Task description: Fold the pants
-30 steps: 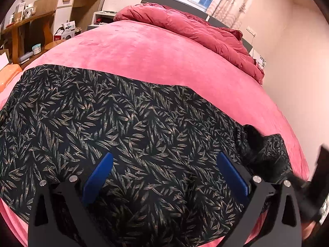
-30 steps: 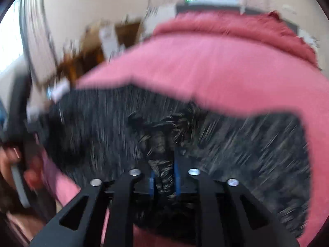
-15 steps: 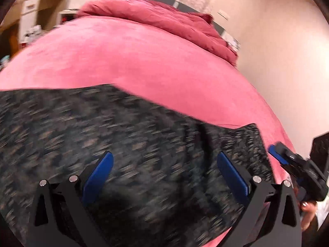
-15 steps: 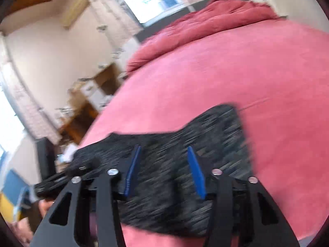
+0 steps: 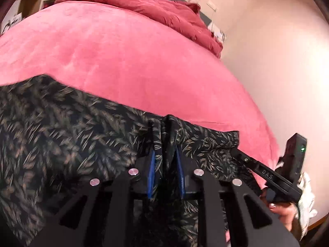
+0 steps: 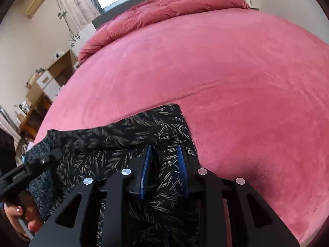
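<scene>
Black pants with a tan leaf print [image 5: 61, 131] lie flat on the pink bed near its front edge, stretching left in the left wrist view. My left gripper [image 5: 164, 154] is shut on a pinched ridge of the pants near their right end. My right gripper [image 6: 163, 152] has its blue pads closed down on the pants [image 6: 148, 127] near their far right corner, with cloth bunched between them. The right gripper also shows in the left wrist view [image 5: 265, 173], and the left gripper in the right wrist view [image 6: 39, 164].
The pink bed cover [image 6: 226, 72] spreads wide beyond the pants. A crumpled red duvet [image 5: 144, 4] lies at the head of the bed. A wooden desk and shelves [image 6: 41, 88] stand left of the bed. A bare wall [image 5: 277, 61] runs along the right side.
My left gripper moved right along the pants and closed from wide open onto a fold. My right gripper let go of its earlier bunch, moved to the right end and narrowed onto the cloth.
</scene>
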